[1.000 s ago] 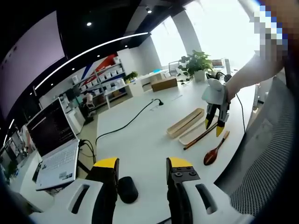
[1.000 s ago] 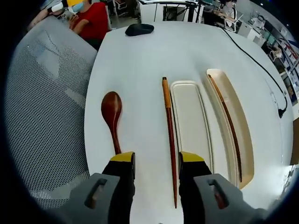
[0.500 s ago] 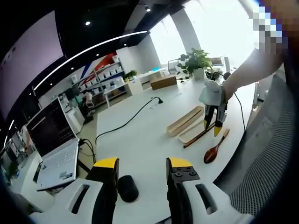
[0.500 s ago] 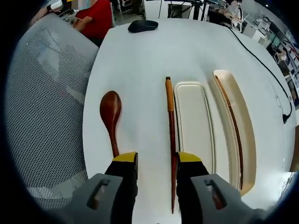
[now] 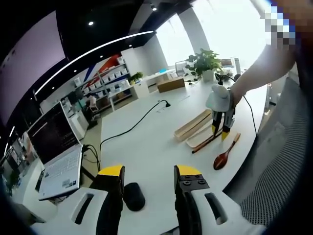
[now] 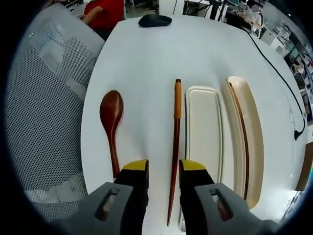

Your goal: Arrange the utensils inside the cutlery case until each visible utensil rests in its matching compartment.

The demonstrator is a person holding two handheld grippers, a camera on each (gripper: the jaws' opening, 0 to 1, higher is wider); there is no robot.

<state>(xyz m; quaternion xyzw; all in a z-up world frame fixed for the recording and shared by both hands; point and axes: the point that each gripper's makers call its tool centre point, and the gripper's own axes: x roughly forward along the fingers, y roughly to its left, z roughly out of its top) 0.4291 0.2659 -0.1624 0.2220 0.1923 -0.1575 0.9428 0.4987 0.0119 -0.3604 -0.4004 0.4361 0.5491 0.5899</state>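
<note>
A dark wooden chopstick (image 6: 173,147) with an orange top lies on the white table, its lower half running between the jaws of my right gripper (image 6: 164,169), which stand narrowly open on either side of it. A reddish wooden spoon (image 6: 111,110) lies to its left. On the right sits the cream cutlery case: a shallow tray (image 6: 203,127) and a deeper tray (image 6: 254,147) holding a second chopstick (image 6: 243,142). In the left gripper view my left gripper (image 5: 149,174) is open and holds nothing, near a black mouse (image 5: 133,197). Far off, the right gripper (image 5: 220,133) hangs over the loose chopstick (image 5: 205,143), the case (image 5: 193,125) and the spoon (image 5: 224,157).
A grey mesh chair (image 6: 44,98) borders the table's edge beside the spoon. A black mouse (image 6: 154,20) lies at the table's far end by a person in red (image 6: 105,10). A black cable (image 5: 132,127) crosses the table; an open laptop (image 5: 56,156) stands left.
My right gripper's jaws have narrowed around the loose chopstick and the gripper has come lower over the table. The left gripper has stayed put.
</note>
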